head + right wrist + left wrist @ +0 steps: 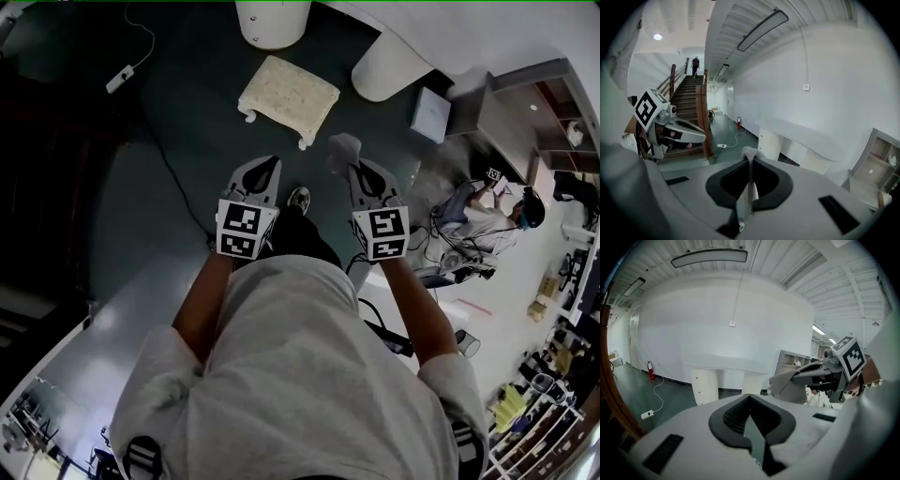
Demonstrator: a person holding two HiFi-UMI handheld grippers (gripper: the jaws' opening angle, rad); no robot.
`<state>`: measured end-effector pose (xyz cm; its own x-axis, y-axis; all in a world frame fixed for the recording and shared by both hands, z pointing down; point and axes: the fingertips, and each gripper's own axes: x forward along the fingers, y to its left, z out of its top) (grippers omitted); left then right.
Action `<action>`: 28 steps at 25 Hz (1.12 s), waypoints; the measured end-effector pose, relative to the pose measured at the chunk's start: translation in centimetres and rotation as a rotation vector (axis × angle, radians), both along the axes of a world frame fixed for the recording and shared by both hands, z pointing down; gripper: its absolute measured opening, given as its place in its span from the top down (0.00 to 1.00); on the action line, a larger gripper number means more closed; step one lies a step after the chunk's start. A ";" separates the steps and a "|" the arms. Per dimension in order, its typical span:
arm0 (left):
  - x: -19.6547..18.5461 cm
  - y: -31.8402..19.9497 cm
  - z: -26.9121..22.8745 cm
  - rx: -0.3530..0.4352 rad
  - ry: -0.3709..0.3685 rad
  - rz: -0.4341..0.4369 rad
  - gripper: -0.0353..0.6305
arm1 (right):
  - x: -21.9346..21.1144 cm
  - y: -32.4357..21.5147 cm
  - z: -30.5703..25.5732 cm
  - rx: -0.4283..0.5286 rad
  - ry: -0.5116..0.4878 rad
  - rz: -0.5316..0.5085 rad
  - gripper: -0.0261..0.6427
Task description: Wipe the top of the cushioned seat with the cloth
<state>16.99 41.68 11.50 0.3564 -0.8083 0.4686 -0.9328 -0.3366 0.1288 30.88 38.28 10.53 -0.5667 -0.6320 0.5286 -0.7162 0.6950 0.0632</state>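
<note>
- The floor [178, 234] is dark green and smooth; at the right it gives way to a paler grey surface.
- A cushioned seat [289, 94] stands on the green part on short white legs, cream top upward.
- Two white rounded bases rest beyond it: one base [273, 21] at the far edge, a second base [389, 67] to its right.
- A white box [430, 114] sits just beside the second base.
- A power strip [119, 79] lies well left of the seat, with a thin white cord.
- A black cable [169, 173] trails across the green floor.
- A shoe [299, 198] is planted near the seat.
- A fire extinguisher [650, 370] stands by the white wall.
</note>
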 end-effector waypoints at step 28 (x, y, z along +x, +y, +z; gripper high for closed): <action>1.3 -19.1 7.8 -0.227 -0.024 0.214 0.93 | 1.6 -13.2 12.9 -0.286 0.082 0.124 0.94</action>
